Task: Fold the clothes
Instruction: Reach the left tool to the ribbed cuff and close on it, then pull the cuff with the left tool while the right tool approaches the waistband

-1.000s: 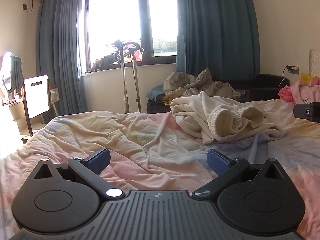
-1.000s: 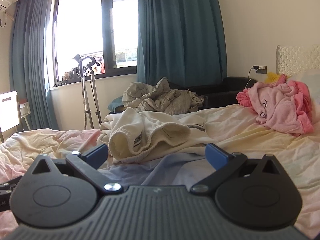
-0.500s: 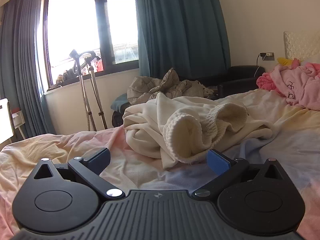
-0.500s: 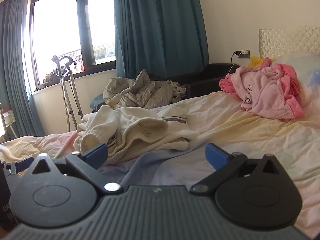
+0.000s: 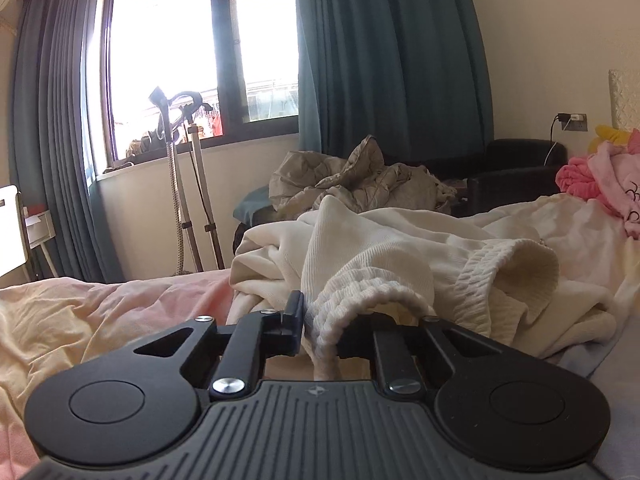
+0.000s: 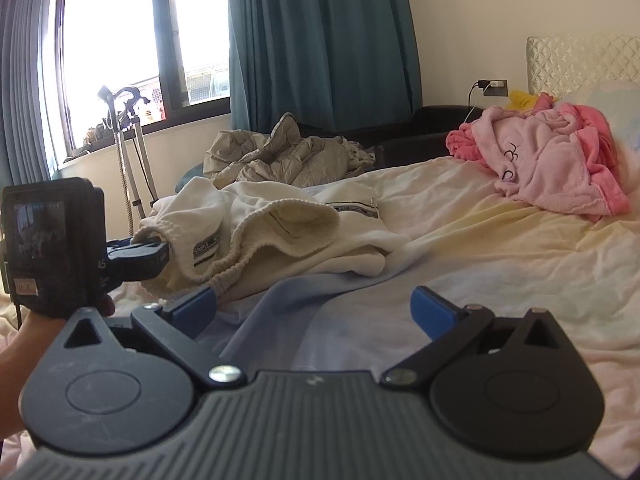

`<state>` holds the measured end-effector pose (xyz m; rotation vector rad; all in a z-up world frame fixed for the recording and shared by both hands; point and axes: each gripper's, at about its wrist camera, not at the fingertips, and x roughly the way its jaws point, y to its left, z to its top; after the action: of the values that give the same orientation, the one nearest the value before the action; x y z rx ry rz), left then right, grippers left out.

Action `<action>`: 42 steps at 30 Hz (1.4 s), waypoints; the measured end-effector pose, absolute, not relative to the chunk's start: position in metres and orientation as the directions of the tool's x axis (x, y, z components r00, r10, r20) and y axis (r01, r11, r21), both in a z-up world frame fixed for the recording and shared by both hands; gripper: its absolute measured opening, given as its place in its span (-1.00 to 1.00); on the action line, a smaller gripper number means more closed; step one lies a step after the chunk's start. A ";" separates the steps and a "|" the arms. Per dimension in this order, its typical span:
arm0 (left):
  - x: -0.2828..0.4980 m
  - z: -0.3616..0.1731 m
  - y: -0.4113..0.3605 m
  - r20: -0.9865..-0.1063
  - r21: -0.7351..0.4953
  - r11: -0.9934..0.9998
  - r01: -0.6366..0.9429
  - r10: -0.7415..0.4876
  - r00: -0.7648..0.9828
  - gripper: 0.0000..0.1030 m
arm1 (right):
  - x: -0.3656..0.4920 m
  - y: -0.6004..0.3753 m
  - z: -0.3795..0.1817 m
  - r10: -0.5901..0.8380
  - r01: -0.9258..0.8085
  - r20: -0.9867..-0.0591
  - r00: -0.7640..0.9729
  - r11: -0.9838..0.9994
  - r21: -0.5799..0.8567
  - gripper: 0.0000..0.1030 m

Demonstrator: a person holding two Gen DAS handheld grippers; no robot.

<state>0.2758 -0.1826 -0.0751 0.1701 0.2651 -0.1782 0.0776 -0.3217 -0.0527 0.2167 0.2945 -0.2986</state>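
A rumpled pastel bed sheet [image 6: 500,256] carries the crumpled cream garment [image 6: 280,236] at centre-left. The left gripper [image 5: 320,330] is clamped on its ribbed elastic waistband [image 5: 352,300]; the right gripper [image 6: 314,306] gapes wide and empty, near the garment.

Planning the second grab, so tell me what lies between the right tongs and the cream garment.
Only bare bedsheet, pale blue and rumpled, as the right wrist view shows. The open right tongs sit short of the cream garment, whose cuff the left tongs grip.

Bare bedsheet [image 6: 500,264] right of cream garment [image 6: 288,240]: free passage. Pink robe [image 6: 552,168] blocks far right.
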 end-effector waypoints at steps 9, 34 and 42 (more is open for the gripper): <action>0.216 -0.012 -0.131 -0.221 -0.004 0.978 0.206 -0.202 0.954 -0.73 | 0.069 -0.319 -0.054 -0.266 0.310 -0.272 0.925 0.942 0.132 1.00; 0.074 0.016 0.057 -0.180 -0.235 0.969 0.079 -0.124 0.976 -0.74 | -0.018 -0.225 -0.024 -0.153 0.147 -0.227 0.962 0.988 -0.043 1.00; 0.085 0.008 0.085 -0.242 -0.299 0.954 0.009 -0.085 0.967 -0.74 | 0.016 -0.208 -0.053 -0.084 0.083 -0.359 0.930 0.996 -0.016 1.00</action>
<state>0.0850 0.0846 0.0077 -0.3012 0.2555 -0.0479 0.0163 -0.2077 -0.0534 -0.0004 0.3673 -0.0855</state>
